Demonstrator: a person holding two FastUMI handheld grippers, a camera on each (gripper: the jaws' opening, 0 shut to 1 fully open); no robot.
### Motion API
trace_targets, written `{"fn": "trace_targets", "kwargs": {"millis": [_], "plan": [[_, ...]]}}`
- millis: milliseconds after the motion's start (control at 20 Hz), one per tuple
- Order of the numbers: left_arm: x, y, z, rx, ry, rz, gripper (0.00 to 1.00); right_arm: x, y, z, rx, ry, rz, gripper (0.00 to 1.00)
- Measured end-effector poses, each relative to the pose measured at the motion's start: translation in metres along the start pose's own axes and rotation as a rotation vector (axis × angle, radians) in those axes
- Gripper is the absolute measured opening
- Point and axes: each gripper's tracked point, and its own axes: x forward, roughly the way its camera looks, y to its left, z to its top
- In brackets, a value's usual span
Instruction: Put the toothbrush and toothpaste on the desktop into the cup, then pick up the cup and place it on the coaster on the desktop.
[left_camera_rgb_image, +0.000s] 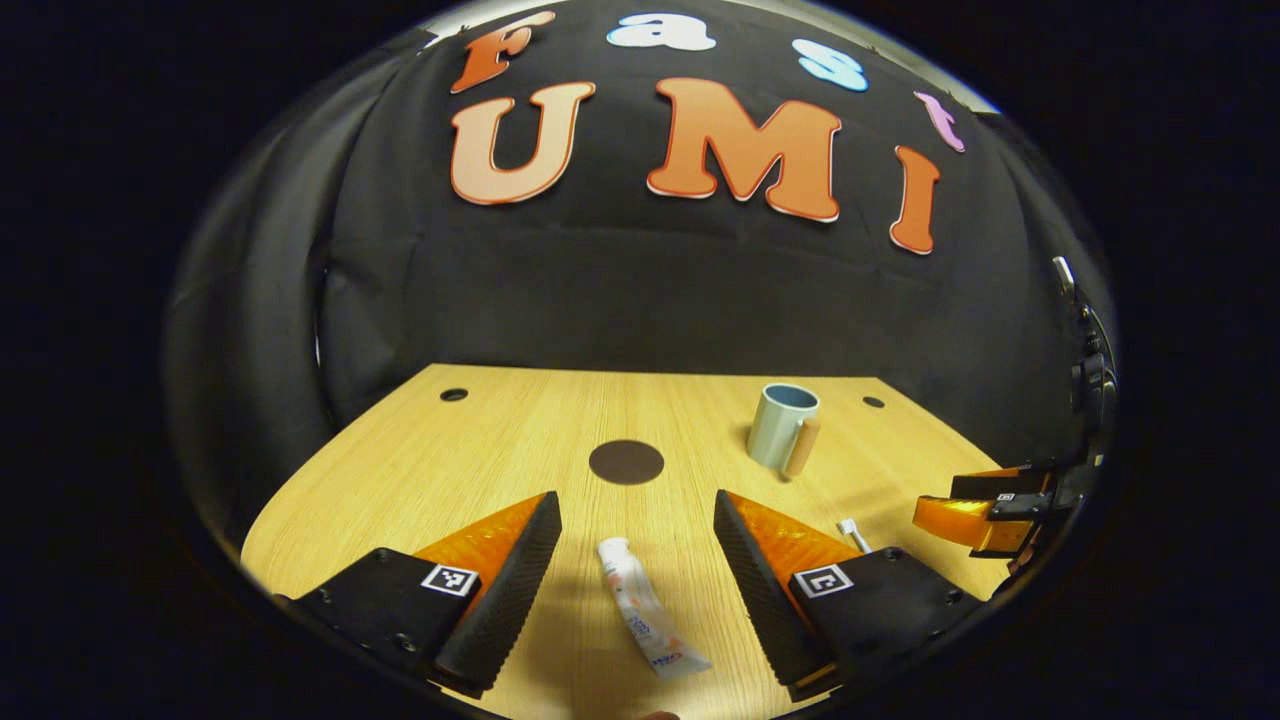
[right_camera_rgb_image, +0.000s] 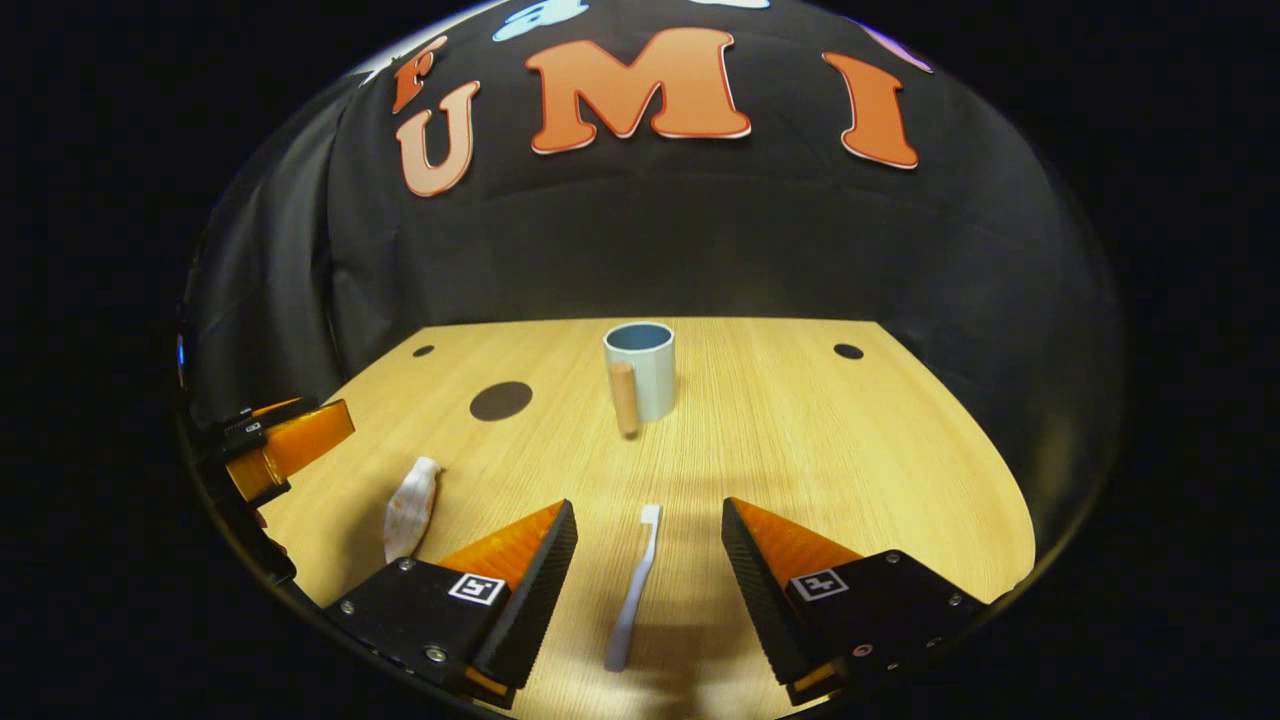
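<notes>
A white toothpaste tube lies flat on the wooden desktop between the fingers of my open left gripper, cap pointing away; neither finger touches it. In the right gripper view a pale toothbrush lies between the fingers of my open right gripper, bristle end away, untouched. The pale blue cup with a tan wooden handle stands upright farther back, also seen ahead of the right gripper as cup. The dark round coaster lies left of the cup; coaster. The toothpaste tube appears left of the right gripper.
Small dark holes sit in the desktop near its back corners. The right gripper shows at the right edge of the left gripper view, and the left gripper at the left edge of the right gripper view. Black cloth walls surround the desk.
</notes>
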Motion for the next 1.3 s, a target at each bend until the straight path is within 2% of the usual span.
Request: {"fn": "trace_targets", "kwargs": {"millis": [200,400,550,650,700,950,1000,1050,1100,1150,1200,1250,1300], "plan": [[0.017,-0.001,-0.028,-0.028,0.130,0.005,1.00,0.015,-0.001,-0.022,-0.017,0.125,-0.015,0.88],[0.037,-0.005,-0.065,-0.053,0.277,0.023,0.99,0.026,0.001,-0.045,-0.012,0.225,-0.031,0.82],[0.046,-0.010,-0.086,-0.080,0.382,0.034,1.00,0.029,0.007,-0.054,-0.032,0.274,-0.022,0.82],[0.049,-0.006,-0.098,-0.076,0.428,0.033,0.97,0.034,0.011,-0.060,-0.051,0.295,-0.025,0.81],[0.052,-0.006,-0.100,-0.073,0.442,0.035,1.00,0.038,0.013,-0.065,-0.061,0.308,-0.032,0.81],[0.060,-0.006,-0.120,-0.085,0.536,0.074,0.82,0.047,0.018,-0.073,-0.046,0.350,-0.028,0.66],[0.070,-0.009,-0.118,-0.086,0.509,0.070,0.72,0.048,0.019,-0.073,-0.048,0.345,-0.028,0.60],[0.061,-0.007,-0.114,-0.092,0.529,0.082,0.62,0.050,0.020,-0.073,-0.046,0.347,-0.027,0.65],[0.066,-0.007,-0.115,-0.081,0.524,0.089,0.51,0.050,0.021,-0.072,-0.044,0.342,-0.028,0.64],[0.069,-0.005,-0.114,-0.087,0.527,0.100,0.48,0.051,0.021,-0.069,-0.041,0.340,-0.032,0.57],[0.072,-0.006,-0.110,-0.091,0.521,0.102,0.37,0.052,0.019,-0.069,-0.034,0.336,-0.039,0.51],[0.076,-0.008,-0.107,-0.085,0.521,0.086,0.26,0.053,0.016,-0.068,-0.028,0.333,-0.047,0.38],[0.079,-0.008,-0.101,-0.091,0.517,0.085,0.22,0.055,0.014,-0.067,-0.019,0.330,-0.053,0.29]]}}
